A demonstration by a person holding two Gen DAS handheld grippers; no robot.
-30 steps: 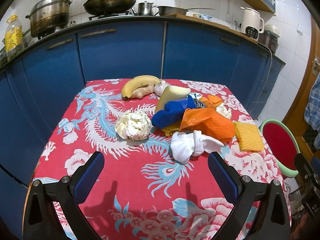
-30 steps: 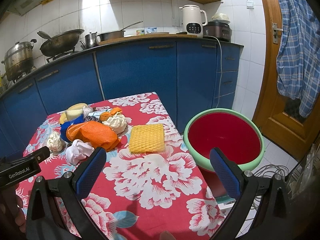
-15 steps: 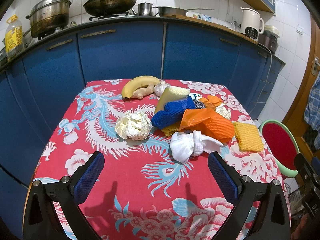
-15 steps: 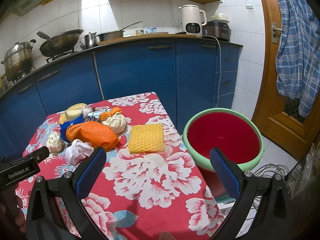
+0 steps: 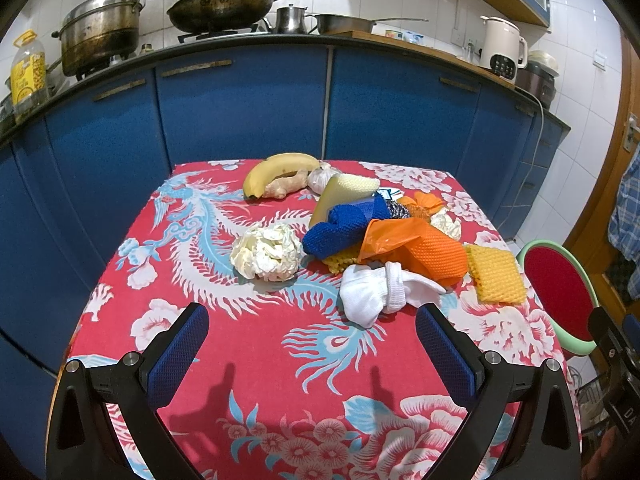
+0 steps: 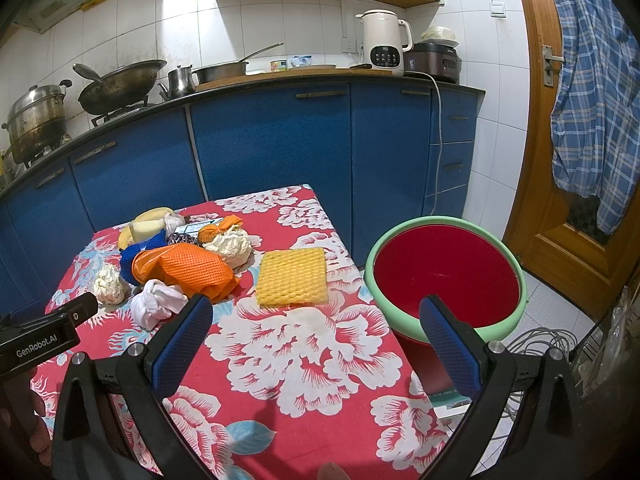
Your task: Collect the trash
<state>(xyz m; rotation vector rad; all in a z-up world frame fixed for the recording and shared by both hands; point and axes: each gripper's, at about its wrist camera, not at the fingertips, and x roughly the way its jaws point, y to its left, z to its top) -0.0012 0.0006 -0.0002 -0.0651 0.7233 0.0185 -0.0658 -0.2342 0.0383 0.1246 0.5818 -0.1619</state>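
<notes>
A heap of litter lies mid-table: a crumpled white paper ball [image 5: 266, 253], blue foam net [image 5: 340, 230], orange foam net [image 5: 424, 250], white sock [image 5: 384, 292] and a flat yellow foam net [image 5: 496, 273] [image 6: 293, 276]. A red basin with a green rim [image 6: 444, 276] [image 5: 558, 292] stands past the table's right edge. My left gripper [image 5: 312, 354] hovers open over the near cloth, short of the sock. Nothing sits between the fingers of my open right gripper [image 6: 316, 340], near the table's right corner beside the basin.
A banana [image 5: 276, 168], ginger and garlic lie at the far side of the red flowered tablecloth [image 5: 280, 360]. Blue cabinets [image 5: 240, 112] with pots and a kettle stand behind. A wooden door [image 6: 568, 200] with a plaid shirt is on the right; cables lie on the floor.
</notes>
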